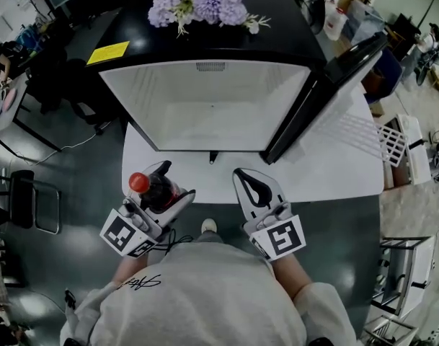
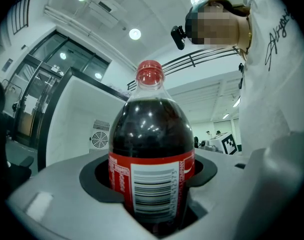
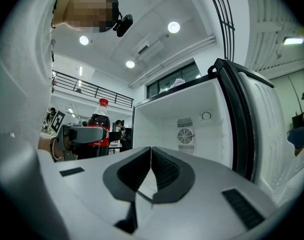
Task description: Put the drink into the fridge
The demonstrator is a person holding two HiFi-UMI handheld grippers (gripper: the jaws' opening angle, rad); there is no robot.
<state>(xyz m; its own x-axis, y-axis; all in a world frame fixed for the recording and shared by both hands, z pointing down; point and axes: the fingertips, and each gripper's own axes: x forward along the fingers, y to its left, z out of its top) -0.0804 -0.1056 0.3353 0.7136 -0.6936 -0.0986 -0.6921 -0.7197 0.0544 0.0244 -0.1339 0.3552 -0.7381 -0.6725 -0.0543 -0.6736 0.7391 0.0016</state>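
The left gripper (image 1: 170, 184) is clamped on a dark cola bottle with a red cap and a red label (image 2: 152, 149): its grey jaws are pressed against both sides of the bottle's lower body, at the label with the barcode. In the right gripper view the bottle is seen standing upright in that grip. The right gripper (image 3: 151, 170) is held just beside the left one, and its two dark-padded jaws are brought together with nothing between them.

Both grippers are seen in the head view over the near edge of a white rectangular table (image 1: 327, 175), and the bottle is held there in the air, outside and in front of a black-cased fridge with a white inside (image 1: 205, 110). The fridge is set on the table with its opening turned towards the person. Its black-edged door (image 1: 327, 96) is swung wide open to the right. No shelf or item can be made out inside; a round fan grille (image 3: 185, 135) is seen on the back wall. On the black top of the fridge a bunch of pale purple flowers (image 1: 201, 2) and a yellow paper note (image 1: 107, 52) are laid, well apart.
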